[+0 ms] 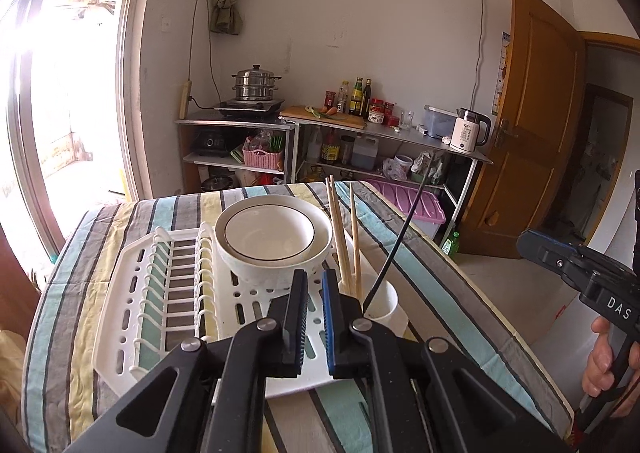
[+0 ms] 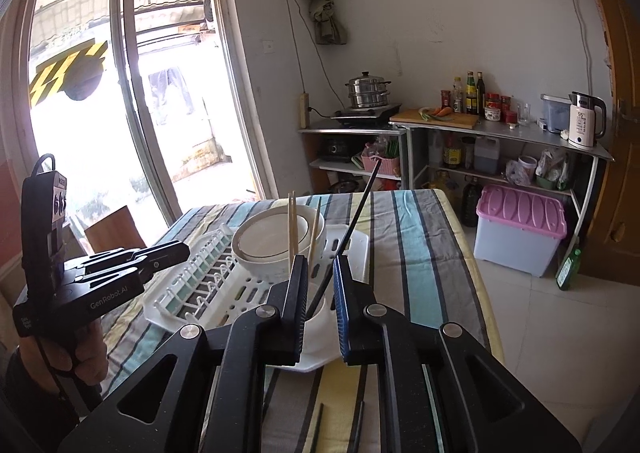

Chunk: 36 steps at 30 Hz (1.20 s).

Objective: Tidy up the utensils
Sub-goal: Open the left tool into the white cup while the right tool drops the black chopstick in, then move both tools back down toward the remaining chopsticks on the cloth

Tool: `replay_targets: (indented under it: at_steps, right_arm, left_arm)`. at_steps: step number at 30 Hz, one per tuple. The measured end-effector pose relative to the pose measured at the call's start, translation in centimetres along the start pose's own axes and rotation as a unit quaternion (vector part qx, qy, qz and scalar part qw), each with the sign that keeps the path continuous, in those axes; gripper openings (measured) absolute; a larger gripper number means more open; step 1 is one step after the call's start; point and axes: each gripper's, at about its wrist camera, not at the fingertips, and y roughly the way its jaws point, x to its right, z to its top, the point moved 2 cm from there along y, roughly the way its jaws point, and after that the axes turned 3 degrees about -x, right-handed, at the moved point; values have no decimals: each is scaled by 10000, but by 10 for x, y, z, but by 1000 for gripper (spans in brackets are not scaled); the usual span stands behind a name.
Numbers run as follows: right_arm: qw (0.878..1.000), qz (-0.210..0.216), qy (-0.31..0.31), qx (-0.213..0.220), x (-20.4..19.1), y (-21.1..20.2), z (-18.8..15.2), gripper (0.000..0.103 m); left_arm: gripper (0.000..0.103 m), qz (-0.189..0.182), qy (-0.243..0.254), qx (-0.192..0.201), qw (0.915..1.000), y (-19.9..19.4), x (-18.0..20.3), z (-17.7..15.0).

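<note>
The left gripper (image 1: 314, 277) is sitting pressed nearly together, empty, at lower centre. The right gripper (image 2: 320, 263) is standing slightly spread, gripping nothing. Chopsticks (image 1: 342, 237) are standing in the cup (image 1: 384, 305) on the rack (image 1: 168, 293), centre frame.

Upright chopsticks (image 1: 343, 237) and stacked bowls (image 1: 274, 239) crowd the utensil cup (image 1: 386, 307); the table's right stays free.

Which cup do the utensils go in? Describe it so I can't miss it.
On the striped tablecloth sits a white dish rack. At its near right corner, beside the stacked white bowls, stands the white utensil cup. It alone holds upright wooden chopsticks and one leaning black chopstick.
</note>
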Motion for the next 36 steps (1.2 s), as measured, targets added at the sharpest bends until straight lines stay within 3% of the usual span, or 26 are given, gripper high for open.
replay_targets:
  at_steps: [9,18,27,36]
  right_arm:
    - [9999,132,-49,-62,-24,-37,-51,13]
    - [9994,188,1,-276,-26,-55,-91,13]
    - [9987,158,-15,-482,-24,-52,-111,13]
    - [9957,110,-50,-920,-20,-19,-124,13]
  left_arm:
    - [6,106,70,-6,9999,-65,5,-77]
    - [11,141,34,-245,9996,-83,7,-124]
    - [13,27,-53,-463,9989,-78,13,-141]
    - [18,-42,-22,-1062,9943,-35,24,-156]
